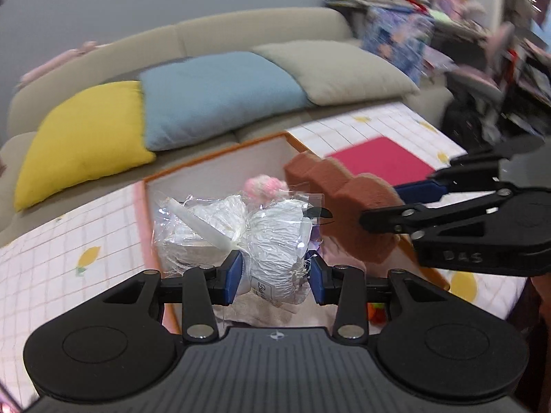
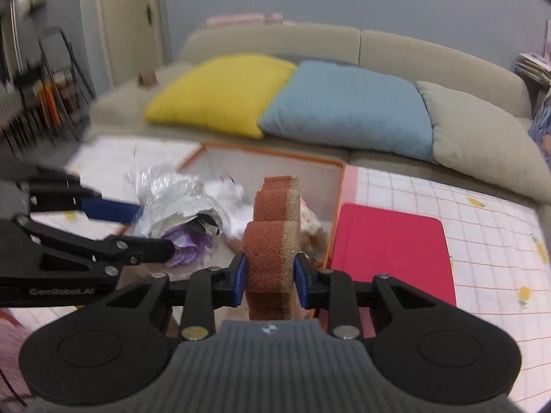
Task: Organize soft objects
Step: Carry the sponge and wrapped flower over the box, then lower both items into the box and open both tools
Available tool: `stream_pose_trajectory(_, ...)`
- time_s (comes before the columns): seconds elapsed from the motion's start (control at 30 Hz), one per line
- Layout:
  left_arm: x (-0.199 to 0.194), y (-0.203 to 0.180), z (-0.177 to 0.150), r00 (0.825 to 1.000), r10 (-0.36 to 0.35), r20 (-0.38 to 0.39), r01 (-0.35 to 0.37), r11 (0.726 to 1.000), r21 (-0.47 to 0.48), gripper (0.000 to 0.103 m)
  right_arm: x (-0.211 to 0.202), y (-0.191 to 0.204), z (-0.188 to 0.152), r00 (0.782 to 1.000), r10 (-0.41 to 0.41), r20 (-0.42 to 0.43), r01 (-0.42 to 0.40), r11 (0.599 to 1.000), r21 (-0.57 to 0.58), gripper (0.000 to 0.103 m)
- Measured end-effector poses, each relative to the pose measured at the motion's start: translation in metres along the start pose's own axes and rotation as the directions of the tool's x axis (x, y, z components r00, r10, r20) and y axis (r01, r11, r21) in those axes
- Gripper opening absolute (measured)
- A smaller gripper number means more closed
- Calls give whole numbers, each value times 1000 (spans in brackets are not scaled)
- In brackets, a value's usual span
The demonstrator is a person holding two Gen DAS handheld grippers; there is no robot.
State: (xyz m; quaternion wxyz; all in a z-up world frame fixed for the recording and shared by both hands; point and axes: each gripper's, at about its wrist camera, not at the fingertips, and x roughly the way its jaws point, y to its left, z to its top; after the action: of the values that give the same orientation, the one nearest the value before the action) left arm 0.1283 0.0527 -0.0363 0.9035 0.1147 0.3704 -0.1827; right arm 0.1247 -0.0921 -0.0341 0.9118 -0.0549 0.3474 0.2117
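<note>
**Both loads over the box, sponge on the right rim side**

Left to right. My left gripper [image 1: 275, 277] is clamped on a plastic-wrapped white bundle [image 1: 272, 237], long axis running away from the pads, out over the orange-edged storage box [image 1: 213, 158]. The box is directly ahead and below; soft items, a pink fluffy one [image 1: 261, 186] among them, already lie inside.

My right gripper [image 2: 270, 277] pinches a brown scalloped sponge [image 2: 272, 230] standing on edge, long axis pointing forward toward the box's near right wall. Red mat [image 2: 392, 251] lies just beside the box on the lemon-print cloth [image 2: 482, 241].

Judgement: both hands are about equally near; the drop is forward and down, the sponge needing a slight leftward shift to clear the rim.
</note>
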Motion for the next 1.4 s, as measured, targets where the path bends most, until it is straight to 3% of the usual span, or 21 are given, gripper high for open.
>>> stream_pose_trajectory(0.13,14,10,-6,994,-91,-55,95,994,58,45,14,-1,3,995,-59,-79,58,998,-9,28)
stream_pose_trajectory(0.27,29,10,-7,979,-168,-112,183,973,143,45,23,-5,0,991,-49,-122,46,999,-26,29)
stream_pose_trajectory(0.4,41,1,-8,967,-187,-173,227,942,248,45,31,-8,-1,986,-31,-164,27,999,-25,30)
stream_pose_trajectory(0.5,50,0,-9,953,-204,-222,263,924,279,45,31,-12,-1,985,-6,-173,3,1000,-15,32)
stream_pose_trajectory(0.67,49,2,-10,943,-241,-230,302,909,287,46,27,-17,0,984,56,-166,-57,998,-1,44)
stream_pose_trajectory(0.8,44,9,-6,953,-239,-186,279,930,238,59,18,-20,3,990,55,-128,-55,998,6,45)
stream_pose_trajectory(0.83,39,12,-6,953,-253,-163,285,935,213,63,17,-21,3,991,58,-119,-57,998,11,42)
stream_pose_trajectory(0.87,34,15,-6,952,-269,-144,293,938,184,65,16,-23,4,992,62,-112,-61,998,13,31)
stream_pose_trajectory(0.93,24,22,-8,948,-301,-103,312,943,112,68,17,-25,4,993,61,-106,-58,998,24,26)
stream_pose_trajectory(1.0,16,27,-9,960,-272,-70,275,961,39,67,19,-27,3,992,63,-108,-60,998,33,17)
stream_pose_trajectory(1.07,16,31,-10,973,-223,-67,218,973,-69,54,22,-26,1,991,64,-113,-61,998,35,12)
stream_pose_trajectory(1.13,20,34,-11,974,-216,-64,205,968,-145,36,26,-23,-2,991,61,-121,-58,998,27,4)
stream_pose_trajectory(1.23,31,32,-14,975,-204,-84,186,964,-190,29,30,-18,-6,991,45,-124,-45,999,3,4)
stream_pose_trajectory(1.4,51,27,-16,973,-183,-138,149,963,-226,27,36,-19,-9,991,38,-131,-38,999,1,3)
